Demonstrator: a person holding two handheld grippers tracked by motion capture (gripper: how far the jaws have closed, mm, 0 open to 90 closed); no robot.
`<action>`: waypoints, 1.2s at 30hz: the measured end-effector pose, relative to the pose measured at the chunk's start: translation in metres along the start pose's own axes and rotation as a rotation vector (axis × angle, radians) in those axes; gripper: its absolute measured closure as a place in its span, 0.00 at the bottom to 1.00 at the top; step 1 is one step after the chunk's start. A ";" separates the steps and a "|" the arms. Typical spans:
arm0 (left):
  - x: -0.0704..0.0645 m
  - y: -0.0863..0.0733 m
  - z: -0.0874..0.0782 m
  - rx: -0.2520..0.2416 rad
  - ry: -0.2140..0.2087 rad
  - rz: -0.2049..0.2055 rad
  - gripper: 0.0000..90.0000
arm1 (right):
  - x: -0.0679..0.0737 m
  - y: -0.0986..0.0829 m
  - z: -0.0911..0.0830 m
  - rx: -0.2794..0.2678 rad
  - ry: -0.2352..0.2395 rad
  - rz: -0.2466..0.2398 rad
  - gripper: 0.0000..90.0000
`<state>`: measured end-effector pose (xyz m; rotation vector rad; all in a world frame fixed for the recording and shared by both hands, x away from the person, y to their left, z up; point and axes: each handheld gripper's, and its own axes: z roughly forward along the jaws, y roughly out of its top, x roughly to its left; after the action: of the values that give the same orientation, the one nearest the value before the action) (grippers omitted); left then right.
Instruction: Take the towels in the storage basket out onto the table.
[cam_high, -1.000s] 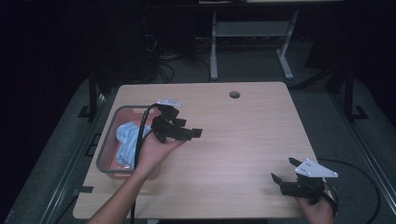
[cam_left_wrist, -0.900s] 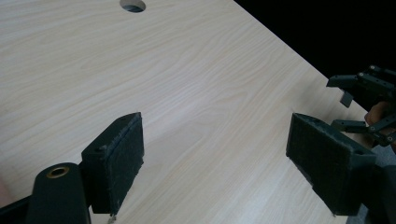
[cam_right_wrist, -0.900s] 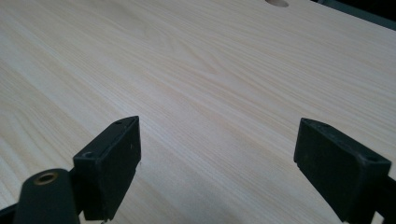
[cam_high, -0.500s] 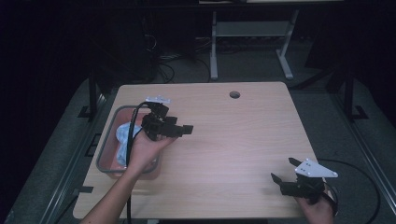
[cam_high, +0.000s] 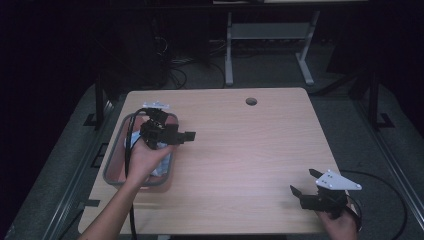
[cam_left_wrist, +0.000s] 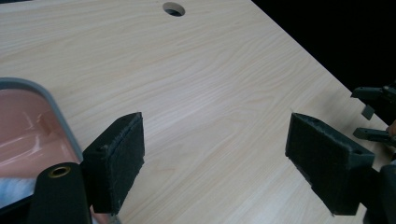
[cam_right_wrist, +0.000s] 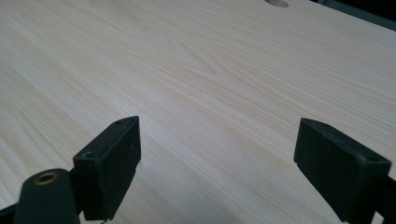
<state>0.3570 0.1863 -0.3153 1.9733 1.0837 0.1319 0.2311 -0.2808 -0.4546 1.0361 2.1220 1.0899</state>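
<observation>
left gripper (cam_high: 172, 136) sits above the tray (cam_high: 114, 159) near the bench's left edge, jaws spread wide and empty, pointing toward the bench middle. crumpled pale-blue cloth (cam_high: 159, 167) lies inside the tray, under the hand; nothing lifted out yet, so the job looks barely started, grab and transfer left to do. left forearm comes in from the near-left corner, wrist bent over the tray. right gripper (cam_high: 306, 184) rests by the near-right corner, released, nothing between its jaws, hand low at the near edge. bench (cam_high: 250, 150) bare in between, cable hole (cam_high: 251, 101) near the far edge.
</observation>
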 end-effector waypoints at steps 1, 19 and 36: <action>0.003 -0.001 -0.003 -0.005 0.007 -0.007 0.21 | 0.000 0.000 0.000 0.001 0.000 0.003 0.16; 0.052 -0.027 -0.029 -0.002 0.114 -0.096 0.21 | 0.002 0.002 0.003 0.011 0.010 0.005 0.16; 0.088 -0.055 -0.039 0.030 0.212 -0.174 0.23 | 0.003 0.002 0.004 0.010 0.012 -0.005 0.16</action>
<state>0.3579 0.2892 -0.3564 1.9129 1.3963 0.2357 0.2331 -0.2764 -0.4551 1.0303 2.1406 1.0871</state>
